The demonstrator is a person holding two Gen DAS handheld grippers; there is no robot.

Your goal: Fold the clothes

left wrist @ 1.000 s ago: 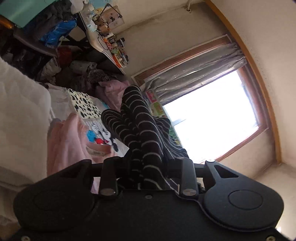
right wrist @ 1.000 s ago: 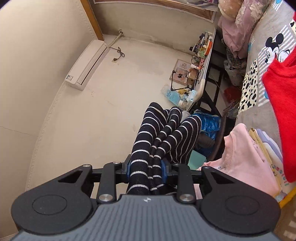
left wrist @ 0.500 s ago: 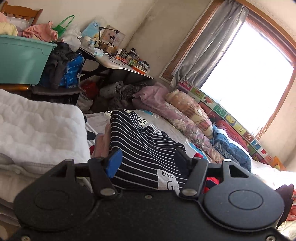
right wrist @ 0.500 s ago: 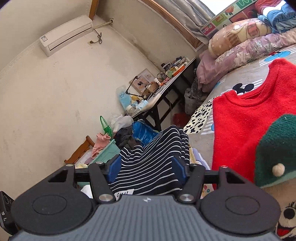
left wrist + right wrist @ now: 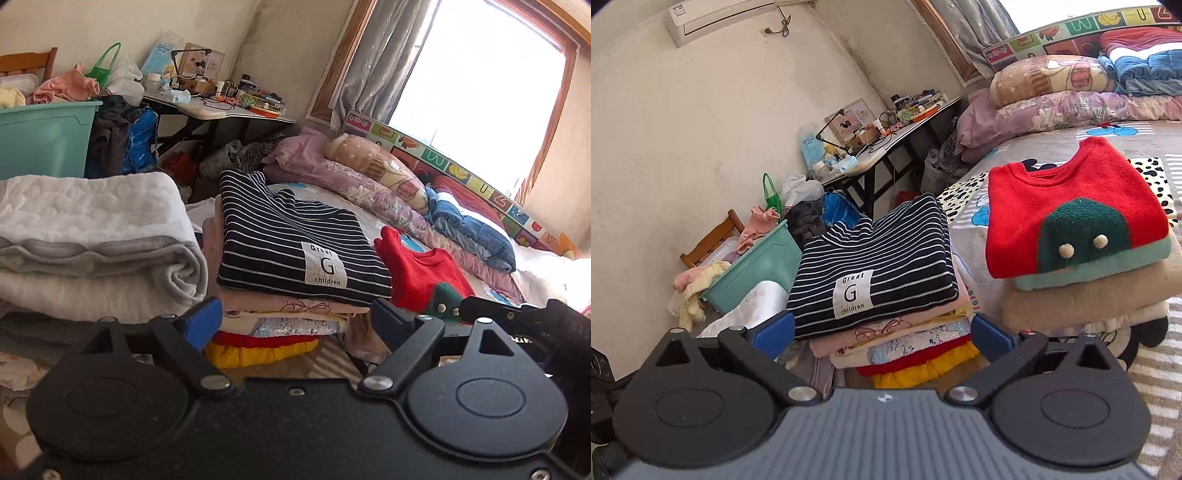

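Left hand-held gripper (image 5: 295,325) black, blue pads, silver screws; right hand-held gripper (image 5: 882,334) grey-ribbed

Striped shirt (image 5: 291,243): smooth knit cloth, matt. Red sweater (image 5: 1067,218): fuzzy wool-like knit. White blanket (image 5: 88,221): quilted, textured cloth. Teal bin (image 5: 44,140): smooth plastic. Left tongs (image 5: 295,325): matt black plastic, blue pads (image 5: 203,323), shiny metal pivots.

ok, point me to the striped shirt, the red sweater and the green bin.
striped shirt (image 5: 886,258): right wrist view, middle of the folded top face, above the white label.
red sweater (image 5: 1052,199): right wrist view, red chest area above the green patch.
green bin (image 5: 40,140): left wrist view, its front wall.
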